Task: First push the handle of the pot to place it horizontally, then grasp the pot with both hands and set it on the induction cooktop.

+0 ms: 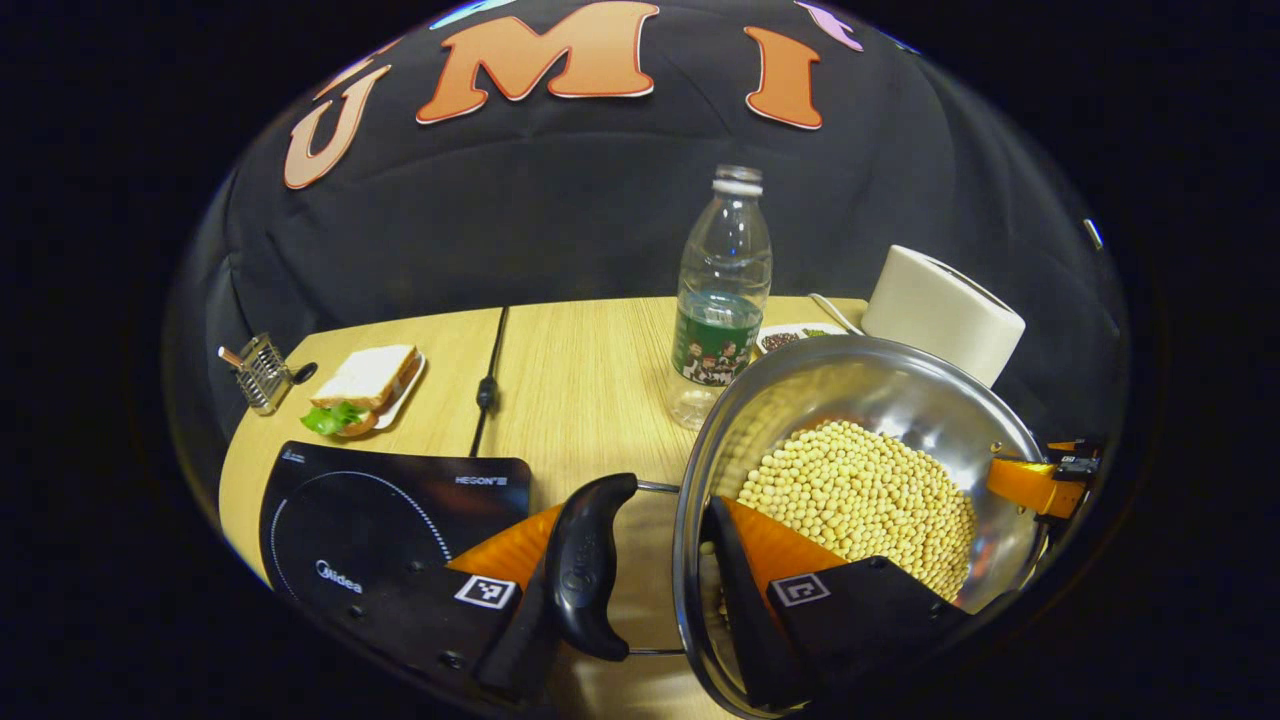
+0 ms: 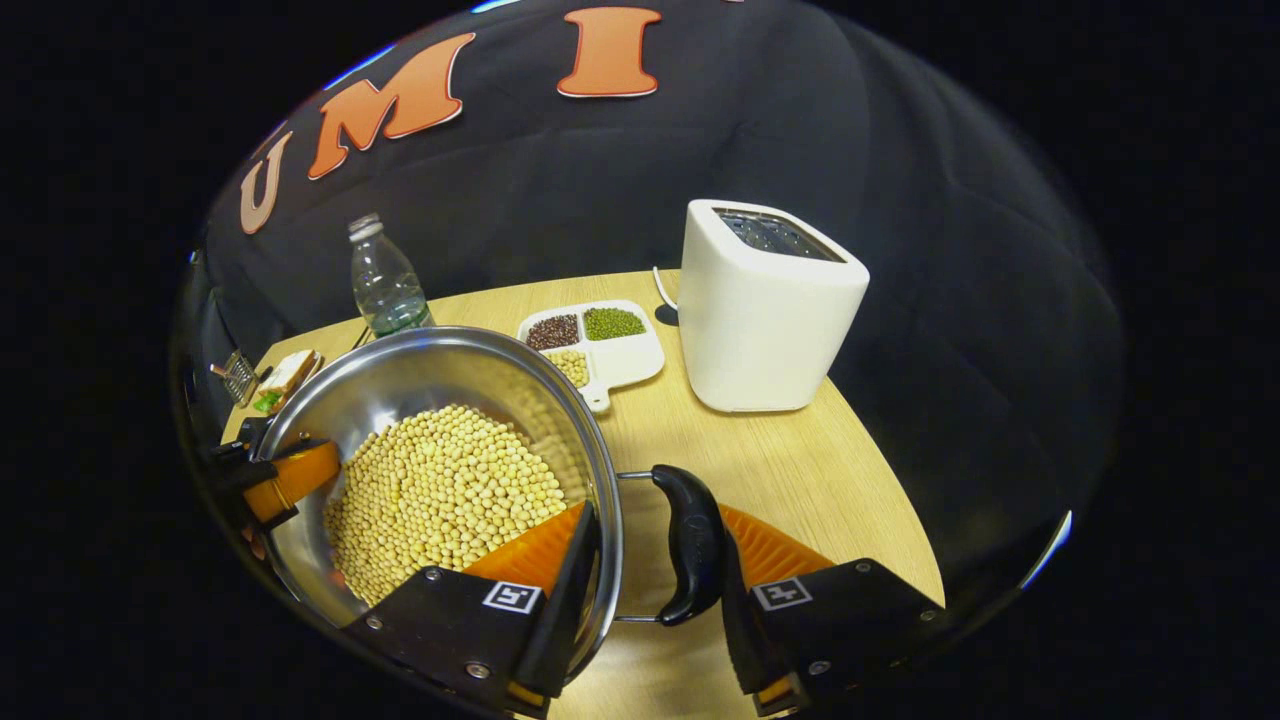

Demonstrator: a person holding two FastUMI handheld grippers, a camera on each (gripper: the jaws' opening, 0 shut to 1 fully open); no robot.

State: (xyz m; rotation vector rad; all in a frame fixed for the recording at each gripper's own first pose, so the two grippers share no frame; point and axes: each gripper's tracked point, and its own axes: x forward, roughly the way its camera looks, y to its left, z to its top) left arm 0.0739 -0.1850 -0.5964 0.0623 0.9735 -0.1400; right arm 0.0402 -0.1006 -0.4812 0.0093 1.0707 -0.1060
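A steel pot (image 1: 900, 400) half full of soybeans (image 1: 860, 500) sits between my two grippers, to the right of the black induction cooktop (image 1: 370, 520). My left gripper (image 1: 638, 512) is shut across the pot's black side handle (image 1: 590, 560), with one finger outside the handle and the other inside the pot wall. Across the pot the right gripper (image 1: 1040, 485) shows at the far rim. In the right gripper view, my right gripper (image 2: 655, 515) clamps the other handle (image 2: 690, 545) and the pot (image 2: 420, 370) wall the same way. Whether the pot rests on the table I cannot tell.
A water bottle (image 1: 722, 300) stands just behind the pot. A white toaster (image 2: 765, 310) and a divided dish of beans (image 2: 595, 345) are at the back right. A sandwich on a plate (image 1: 365, 385), a small metal rack (image 1: 262, 372) and a black cable (image 1: 488, 385) lie beyond the cooktop.
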